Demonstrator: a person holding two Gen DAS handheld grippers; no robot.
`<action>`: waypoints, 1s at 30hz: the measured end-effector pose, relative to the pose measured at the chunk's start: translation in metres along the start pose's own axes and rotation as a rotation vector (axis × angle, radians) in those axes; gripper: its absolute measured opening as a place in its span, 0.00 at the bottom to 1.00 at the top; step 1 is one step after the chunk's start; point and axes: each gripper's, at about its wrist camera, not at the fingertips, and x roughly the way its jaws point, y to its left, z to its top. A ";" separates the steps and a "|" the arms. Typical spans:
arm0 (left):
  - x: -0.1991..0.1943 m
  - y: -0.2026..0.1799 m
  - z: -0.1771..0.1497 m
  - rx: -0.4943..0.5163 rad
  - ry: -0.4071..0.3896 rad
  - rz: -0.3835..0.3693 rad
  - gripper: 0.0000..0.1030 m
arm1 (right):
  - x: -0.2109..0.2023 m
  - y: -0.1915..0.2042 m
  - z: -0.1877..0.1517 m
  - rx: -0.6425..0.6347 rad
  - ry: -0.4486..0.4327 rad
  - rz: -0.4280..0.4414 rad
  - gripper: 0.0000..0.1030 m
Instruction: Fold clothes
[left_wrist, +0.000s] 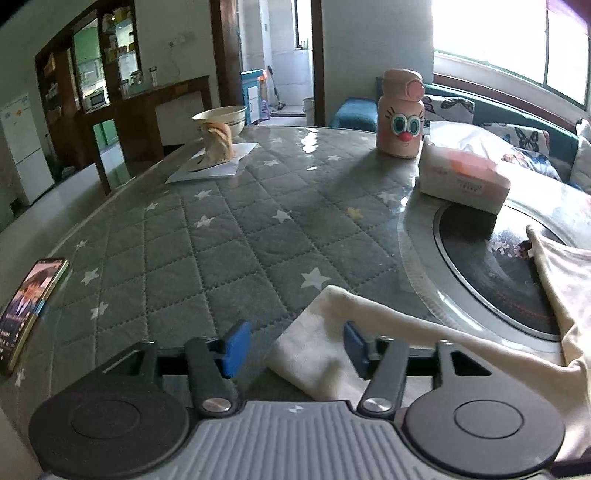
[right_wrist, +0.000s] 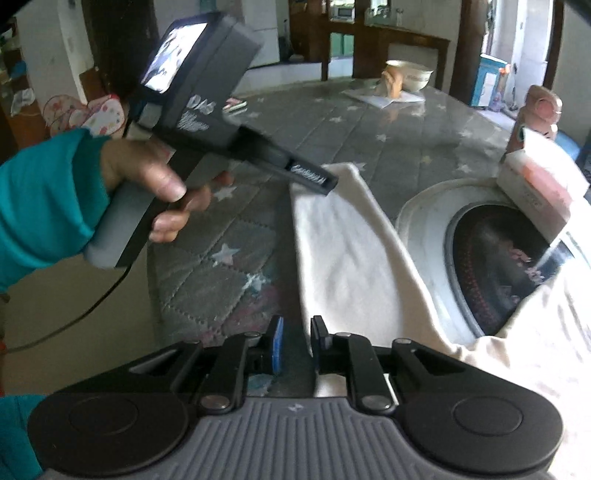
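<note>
From the left: the left hand-held gripper (left_wrist: 291, 347) has its jaws well apart and nothing pinched. The folded end of the cream garment (left_wrist: 317, 354) lies flat on the surface (left_wrist: 229, 229) between and just under the blue pads (left_wrist: 236, 347), which do not press on it. In the right wrist view the person's hand (right_wrist: 155, 184), in a teal sleeve (right_wrist: 44, 199), holds that gripper with its tip over the far end of the same cloth.

The garment's long axis runs from that narrow end, near the middle of the quilted surface, back toward the near right edge. There it widens and drapes partly over the round black inset (right_wrist: 502, 266) by the tissue box (right_wrist: 535, 188).

The right hand-held gripper (right_wrist: 297, 343) is at the near end of this strip, its jaws only a narrow gap apart. The cloth's left edge lies right at the right-hand pad, but whether it is pinched I cannot tell.

So each hand is nearest to one end of the strip. Judging by this, the next fold would carry one end along the long axis onto the other, with the left jaws first needing to close on their end
</note>
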 end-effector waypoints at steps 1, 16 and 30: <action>-0.001 0.001 -0.001 -0.013 0.000 0.003 0.65 | 0.001 -0.002 -0.001 0.012 0.003 -0.001 0.15; -0.006 0.012 -0.016 -0.159 0.024 0.001 0.65 | -0.016 -0.009 -0.009 0.065 -0.040 -0.005 0.27; -0.009 0.012 -0.018 -0.176 0.001 0.017 0.17 | -0.034 -0.021 -0.025 0.134 -0.077 -0.032 0.34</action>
